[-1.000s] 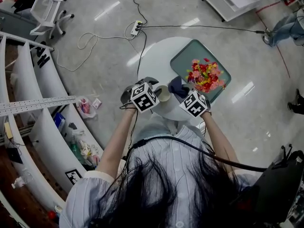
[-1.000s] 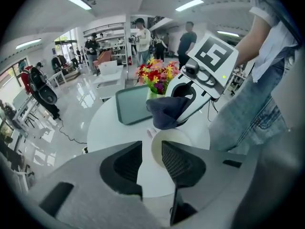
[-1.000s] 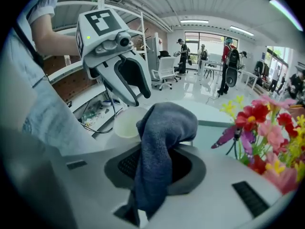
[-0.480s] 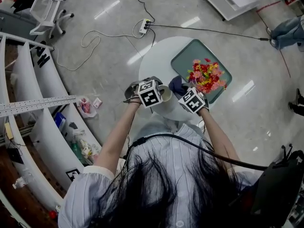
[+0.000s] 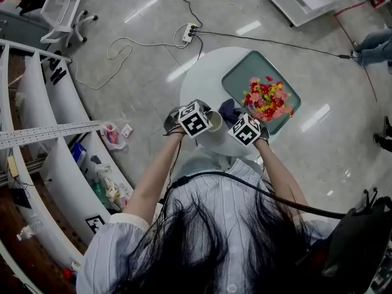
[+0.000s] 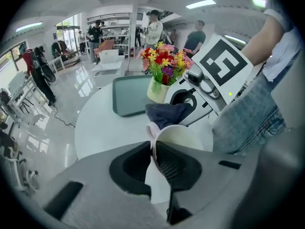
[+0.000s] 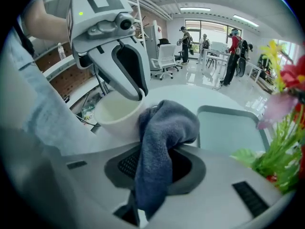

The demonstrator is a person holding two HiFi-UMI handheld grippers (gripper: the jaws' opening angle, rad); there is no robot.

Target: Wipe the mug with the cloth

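A dark blue-grey terry cloth (image 7: 167, 123) is clamped between the closed jaws of the right gripper (image 7: 155, 168). Its bunched upper end is pressed against the side of a cream ceramic mug (image 7: 116, 113). The mug's rim is gripped by the left gripper (image 7: 135, 92). A green rectangular tray (image 7: 228, 128) is seen on the white round table (image 7: 190, 94), with bright artificial flowers (image 7: 281, 104) at the right edge.
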